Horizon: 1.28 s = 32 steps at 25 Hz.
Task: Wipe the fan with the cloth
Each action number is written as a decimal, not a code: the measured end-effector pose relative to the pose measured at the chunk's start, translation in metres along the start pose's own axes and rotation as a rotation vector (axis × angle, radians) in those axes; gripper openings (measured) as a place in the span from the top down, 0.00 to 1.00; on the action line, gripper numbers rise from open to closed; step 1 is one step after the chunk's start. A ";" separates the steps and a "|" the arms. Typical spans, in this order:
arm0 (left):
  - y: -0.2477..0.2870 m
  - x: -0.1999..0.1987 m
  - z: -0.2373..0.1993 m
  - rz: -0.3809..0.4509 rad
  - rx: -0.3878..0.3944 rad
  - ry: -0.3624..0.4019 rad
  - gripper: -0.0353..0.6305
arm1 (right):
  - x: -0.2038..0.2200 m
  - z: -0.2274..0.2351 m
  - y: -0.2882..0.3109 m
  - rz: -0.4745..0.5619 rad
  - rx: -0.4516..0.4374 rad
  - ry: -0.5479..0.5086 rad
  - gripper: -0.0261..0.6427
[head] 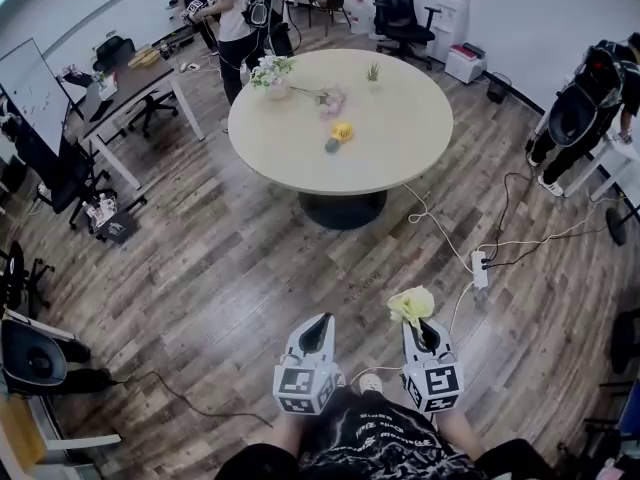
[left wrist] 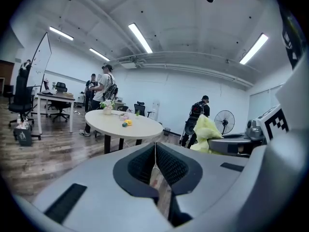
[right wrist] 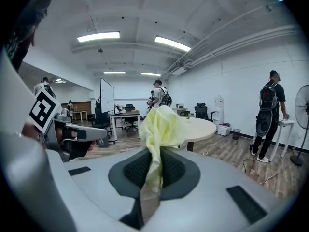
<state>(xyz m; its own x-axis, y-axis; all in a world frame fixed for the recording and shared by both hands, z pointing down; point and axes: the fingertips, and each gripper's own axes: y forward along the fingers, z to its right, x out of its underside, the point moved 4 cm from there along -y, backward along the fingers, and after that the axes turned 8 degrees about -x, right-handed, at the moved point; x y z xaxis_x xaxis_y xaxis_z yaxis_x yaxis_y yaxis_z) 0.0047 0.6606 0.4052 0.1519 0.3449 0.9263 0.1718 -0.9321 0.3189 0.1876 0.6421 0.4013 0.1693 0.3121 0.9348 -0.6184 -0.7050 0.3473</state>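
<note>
A pale yellow cloth (head: pixel 411 305) bunches out of my right gripper (head: pixel 421 325), whose jaws are shut on it; in the right gripper view the cloth (right wrist: pixel 161 124) stands up between the black pads. My left gripper (head: pixel 319 325) is beside it, shut with nothing in it; its pads (left wrist: pixel 166 166) meet in the left gripper view. Both are held low in front of the person, over the wood floor. A black standing fan (left wrist: pixel 223 121) stands far off by the right wall, behind the cloth (left wrist: pixel 206 132). Its grille edge (right wrist: pixel 304 105) shows at the right gripper view's right border.
A round cream table (head: pixel 400 148) stands ahead with a flower vase (head: pixel 273 74) and small toys (head: pixel 340 134). A power strip (head: pixel 479 268) and cables lie on the floor to the right. People stand at the back (head: pixel 236 18) and right (head: pixel 585 108). Desks and office chairs line the left.
</note>
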 end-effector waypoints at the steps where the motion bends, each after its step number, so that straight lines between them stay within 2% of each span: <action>1: -0.001 0.000 0.001 -0.001 0.007 -0.011 0.91 | 0.000 0.000 -0.001 0.007 0.004 -0.005 0.91; 2: -0.002 -0.001 0.003 -0.003 0.023 -0.021 0.86 | -0.001 -0.001 -0.002 0.015 0.009 -0.010 0.91; 4: -0.004 -0.002 0.009 -0.005 0.069 -0.026 0.62 | -0.004 -0.001 -0.004 0.029 0.022 -0.013 0.91; 5: -0.004 -0.003 0.011 -0.005 0.086 -0.018 0.54 | -0.005 0.000 -0.005 0.035 0.029 -0.011 0.91; 7: -0.003 -0.005 0.013 -0.006 0.113 0.011 0.46 | -0.008 0.000 -0.004 0.041 0.037 -0.003 0.90; 13: -0.001 -0.010 0.012 -0.007 0.208 0.032 0.42 | -0.009 -0.009 0.003 0.046 0.055 0.012 0.90; 17: -0.001 -0.009 0.007 -0.016 0.239 0.074 0.42 | -0.009 -0.014 0.005 0.056 0.094 0.013 0.90; 19: 0.004 -0.011 0.002 -0.014 0.231 0.076 0.42 | -0.010 -0.015 0.007 0.060 0.102 0.008 0.90; 23: 0.009 -0.012 -0.007 -0.020 0.222 0.027 0.42 | -0.006 -0.015 0.013 0.039 0.091 -0.002 0.90; 32: 0.061 -0.023 -0.018 0.006 0.171 0.081 0.42 | -0.015 0.030 0.071 0.032 0.042 -0.015 0.90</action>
<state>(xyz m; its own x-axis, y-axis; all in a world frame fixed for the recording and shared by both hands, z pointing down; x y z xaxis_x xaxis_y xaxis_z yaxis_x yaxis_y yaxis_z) -0.0063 0.5939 0.4068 0.0762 0.3230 0.9433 0.3352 -0.8993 0.2809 0.1645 0.5682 0.4144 0.1612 0.2794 0.9465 -0.5910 -0.7407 0.3194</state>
